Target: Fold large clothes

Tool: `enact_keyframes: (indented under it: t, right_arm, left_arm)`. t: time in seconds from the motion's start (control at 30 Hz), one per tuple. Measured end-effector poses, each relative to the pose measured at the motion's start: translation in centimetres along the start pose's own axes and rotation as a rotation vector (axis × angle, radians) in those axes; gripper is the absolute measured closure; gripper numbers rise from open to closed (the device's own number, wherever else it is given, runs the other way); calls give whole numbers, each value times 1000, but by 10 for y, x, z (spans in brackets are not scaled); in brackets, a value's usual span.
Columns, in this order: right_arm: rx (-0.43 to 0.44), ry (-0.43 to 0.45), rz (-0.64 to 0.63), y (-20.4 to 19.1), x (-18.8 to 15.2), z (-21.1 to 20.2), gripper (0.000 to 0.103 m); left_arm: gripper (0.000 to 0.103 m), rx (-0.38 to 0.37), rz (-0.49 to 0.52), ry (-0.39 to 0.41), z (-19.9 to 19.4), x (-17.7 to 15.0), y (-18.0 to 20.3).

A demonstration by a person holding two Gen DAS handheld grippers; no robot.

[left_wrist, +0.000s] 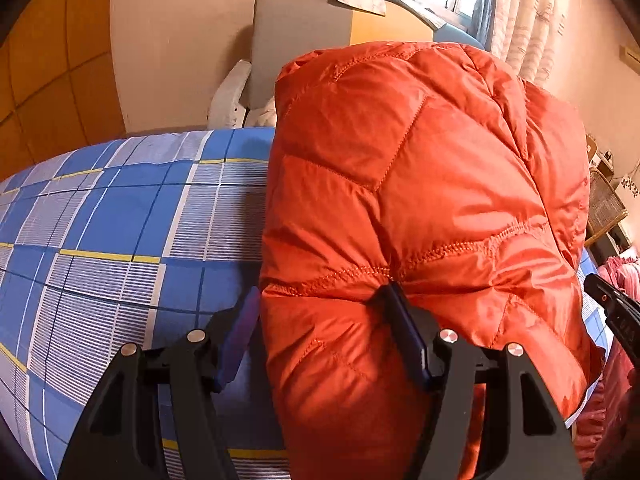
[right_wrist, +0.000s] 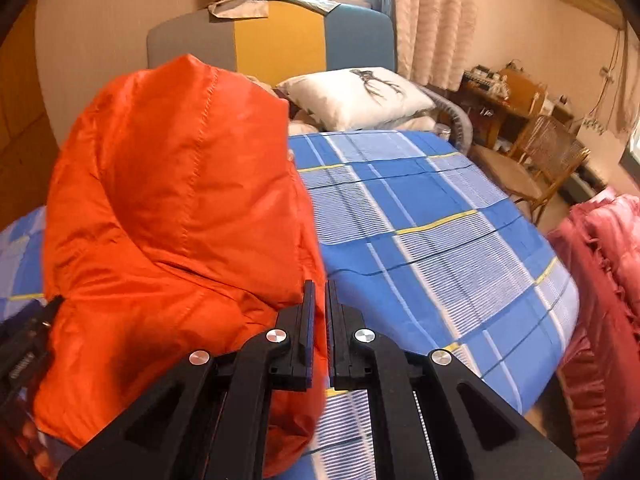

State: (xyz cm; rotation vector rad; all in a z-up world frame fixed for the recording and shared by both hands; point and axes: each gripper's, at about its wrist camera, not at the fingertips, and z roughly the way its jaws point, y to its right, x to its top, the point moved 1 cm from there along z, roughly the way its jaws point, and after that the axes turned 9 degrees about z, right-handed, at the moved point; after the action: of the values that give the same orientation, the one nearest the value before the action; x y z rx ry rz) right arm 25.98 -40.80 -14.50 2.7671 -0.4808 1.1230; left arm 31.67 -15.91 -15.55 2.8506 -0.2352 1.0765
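A bed (right_wrist: 440,240) under a blue checked sheet fills the room, its headboard (right_wrist: 280,40) at the far end by the curtained window. On the sheet's left part sits a puffy orange jacket (left_wrist: 420,200), bundled up high. The left gripper (left_wrist: 324,320) has its jaws wide, clamped around the jacket's near fold. The right gripper (right_wrist: 320,300) sits just right of the jacket, jaws together on nothing I can see. A white pillow (right_wrist: 360,96) lies far off

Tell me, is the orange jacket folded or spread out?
Folded: the jacket sits as a puffy bundle on the bed, not laid flat.
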Motion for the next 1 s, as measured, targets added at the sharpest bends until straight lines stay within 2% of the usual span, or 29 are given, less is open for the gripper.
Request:
enact_keyframes:
  t: [0.07,0.13,0.17,0.2,0.23,0.27,0.33,0.47,0.63,0.73,0.87,1.0]
  right_arm:
    - [31,9,0,0,1,-6,99]
    - [109,25,9,-2,3,-18,99]
    - [136,30,4,-3,2,-22,84]
    - [161,32,-1,-6,1,-27,43]
    - [202,40,0,-7,2,-31,21]
    - [225,54,-4,-10,2,-32,9]
    - [227,58,-44,-18,1,-31,9]
    - [232,-1,-56,-27,3,-13,9]
    - [239,-130,14,-13,7,24,10]
    - [293,-249,75,-3,6,50,10]
    - [400,-402,166,7,-1,87,10]
    - [488,-459,188,11,-5,104,10]
  left_arm:
    - [39,0,-1,-6,1,1,0]
    - [39,-2,-6,-11,1,1,1]
    - [39,-2,-6,-15,1,1,1]
    - [39,-3,-3,-17,2,2,1]
    - [39,-6,0,-20,3,3,1]
    - [39,-12,0,-23,3,3,0]
    - [39,-28,-6,-31,5,5,-3]
    - [39,-63,-3,-52,9,8,-9]
    - [27,-46,42,-62,14,9,-12]
    - [22,-77,2,-80,20,7,-21]
    - [21,-147,-48,-102,31,4,-29]
    - [21,-189,-50,-114,40,4,-28]
